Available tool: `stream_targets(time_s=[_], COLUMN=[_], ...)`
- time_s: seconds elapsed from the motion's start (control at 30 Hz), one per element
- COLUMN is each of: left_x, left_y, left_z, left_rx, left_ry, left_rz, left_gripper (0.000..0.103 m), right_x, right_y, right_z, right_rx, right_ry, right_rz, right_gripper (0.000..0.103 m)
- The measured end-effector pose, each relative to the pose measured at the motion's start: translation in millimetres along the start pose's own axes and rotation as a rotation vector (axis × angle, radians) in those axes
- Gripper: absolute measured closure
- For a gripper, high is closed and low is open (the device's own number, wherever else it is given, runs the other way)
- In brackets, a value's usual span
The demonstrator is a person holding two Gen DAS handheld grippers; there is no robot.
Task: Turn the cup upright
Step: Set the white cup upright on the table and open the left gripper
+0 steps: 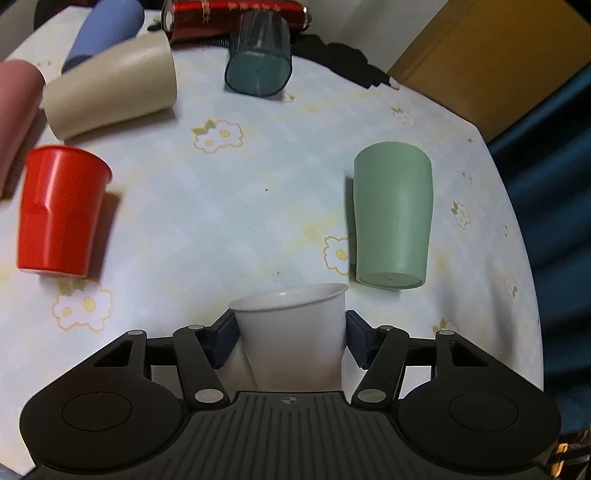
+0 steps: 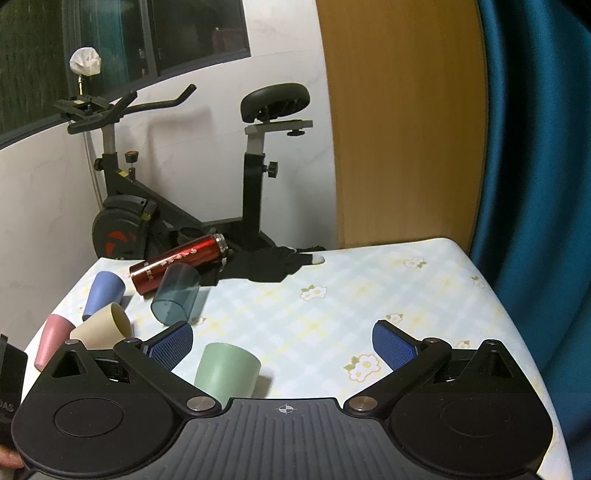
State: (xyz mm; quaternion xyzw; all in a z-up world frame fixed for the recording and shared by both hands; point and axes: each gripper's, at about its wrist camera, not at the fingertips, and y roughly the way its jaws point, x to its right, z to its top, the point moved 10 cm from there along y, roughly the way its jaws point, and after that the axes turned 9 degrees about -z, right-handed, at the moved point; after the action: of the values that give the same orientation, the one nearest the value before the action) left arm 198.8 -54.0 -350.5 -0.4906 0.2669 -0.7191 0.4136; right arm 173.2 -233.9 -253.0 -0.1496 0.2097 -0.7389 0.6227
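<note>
Seven cups in all on the flowered tablecloth (image 1: 258, 206), counted across both views. One white cup (image 1: 291, 332) clamped between the fingers of the left gripper (image 1: 291, 334), at six o'clock in the left wrist view, wall dented inward under the squeeze, rim pointing away from the camera and tilted. One green cup (image 1: 391, 218) at three o'clock, lying on its side with its base toward the camera, near the white cup but apart from it. One red cup (image 1: 59, 210) at nine o'clock. One beige cup (image 1: 110, 90) at ten o'clock, lying on its side. One pink cup (image 1: 14, 110) at the left edge, partly cut off, just beside the beige one. One blue cup (image 1: 107, 29) at eleven o'clock, behind the beige one. One clear teal cup (image 1: 258, 59) at twelve o'clock, tipped over. One red flask (image 1: 236, 16) lying behind the teal cup, and one black cloth (image 1: 347, 62) at one o'clock.

Right gripper (image 2: 282, 345) spread wide, nothing between its blue pads (image 2: 171, 345), held above the table with the green cup just under its left finger. One exercise bike (image 2: 177, 177) beyond the table at eleven o'clock.
</note>
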Motion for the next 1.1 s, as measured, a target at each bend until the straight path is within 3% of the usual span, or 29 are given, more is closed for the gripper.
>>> stream_targets(time_s=[0.23,0.4,0.63,0.87,1.03,1.1], left_x=[7,13,16,15,13,12], left_y=[-31,-32,-21,-8,-9,-10], left_z=[11,25,38,31,27,22], left_rx=[0.145,0.209,0.356,0.326,0.251,0.221], left_ry=[0.155,0.24,0.41,0.414,0.384,0.361], left_rz=[0.068,0.125,0.271,0.282,0.271,0.261], left_gripper=[0.041,0.041,0.041,0.041,0.039,0.03], right_x=[1,-1,1,4,5,5], right_y=[6,9,11,13,12,10], right_z=[-9,-13,-16,-19,-20,-19], right_rx=[-0.038,-0.056,-0.072,-0.08,-0.08,-0.078], right_ry=[0.017,0.018,0.029,0.021,0.025,0.026], right_rz=[0.011,0.016,0.018,0.004,0.006,0.008], right_gripper=[0.0,0.0,0.0,0.0,0.0,0.0])
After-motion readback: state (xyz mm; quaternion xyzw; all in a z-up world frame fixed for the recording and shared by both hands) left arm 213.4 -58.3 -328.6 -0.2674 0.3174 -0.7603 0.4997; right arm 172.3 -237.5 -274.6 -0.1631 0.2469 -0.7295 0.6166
